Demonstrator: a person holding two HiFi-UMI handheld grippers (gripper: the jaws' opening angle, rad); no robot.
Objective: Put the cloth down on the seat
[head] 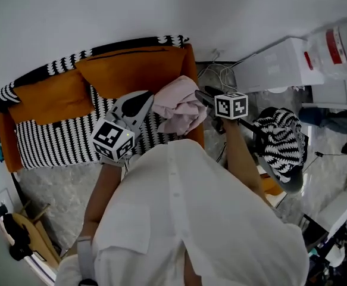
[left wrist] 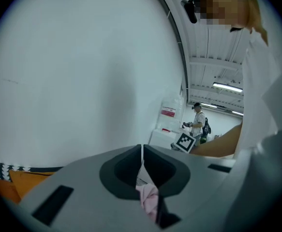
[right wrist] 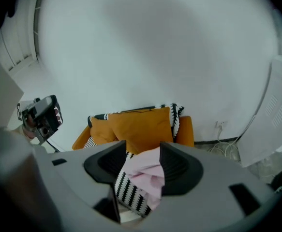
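Observation:
A crumpled pink cloth (head: 182, 109) rests on the right end of the orange sofa, over its black-and-white striped seat (head: 60, 139) and right armrest. My left gripper (head: 151, 98) is at the cloth's left edge. In the left gripper view its jaws (left wrist: 141, 151) meet with only a thin slit, and pink cloth (left wrist: 149, 197) hangs just below them. My right gripper (head: 202, 95) is at the cloth's right side. In the right gripper view the right gripper (right wrist: 143, 151) stands wide open, with the cloth (right wrist: 148, 173) lying beyond the gap and untouched by the pads.
Two orange cushions (head: 131, 67) lean on the sofa back. A black-and-white patterned seat (head: 280, 139) stands to the right of the sofa. White boxes (head: 274, 64) and floor cables (head: 218, 73) sit behind it. A person (left wrist: 197, 122) stands far off.

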